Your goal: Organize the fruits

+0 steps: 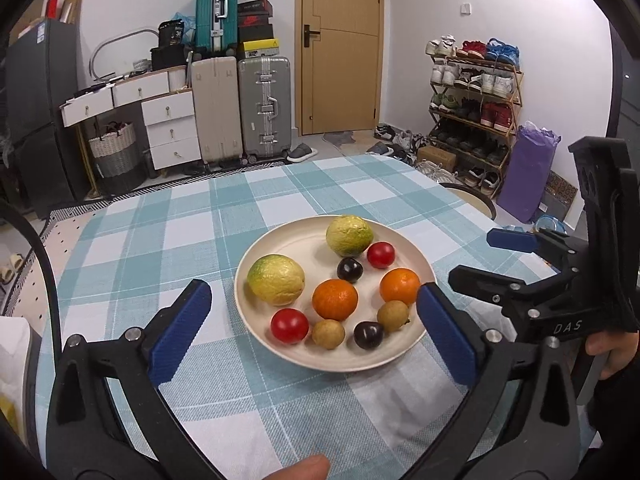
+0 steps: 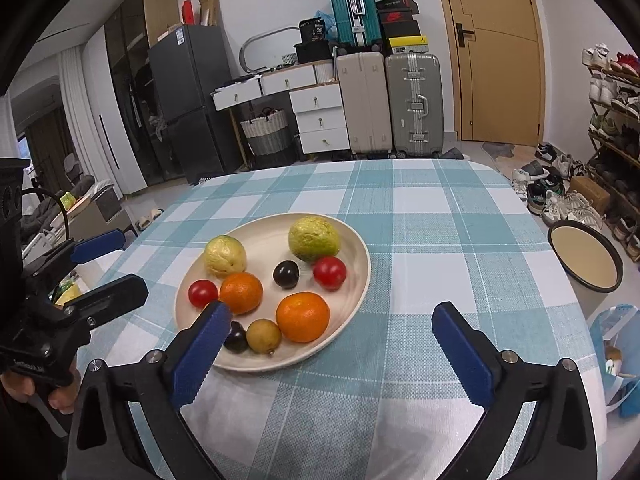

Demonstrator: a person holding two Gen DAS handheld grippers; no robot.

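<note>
hovering wide open, left gripper [image 1: 312, 320] and right gripper [image 2: 326, 340] hold nothing; fruits paired on plate [image 1: 256, 248], likely sorted; oranges [image 1: 335, 299] at 5 o'clock.

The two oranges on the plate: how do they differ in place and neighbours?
In the left wrist view, the near orange sits mid-plate, beside the yellow-green fruit. The far orange sits by the plate's right rim, just above a small tan fruit and close to the left tool's right fingertip. Both are round, bright orange, similar in size, ungripped.
</note>
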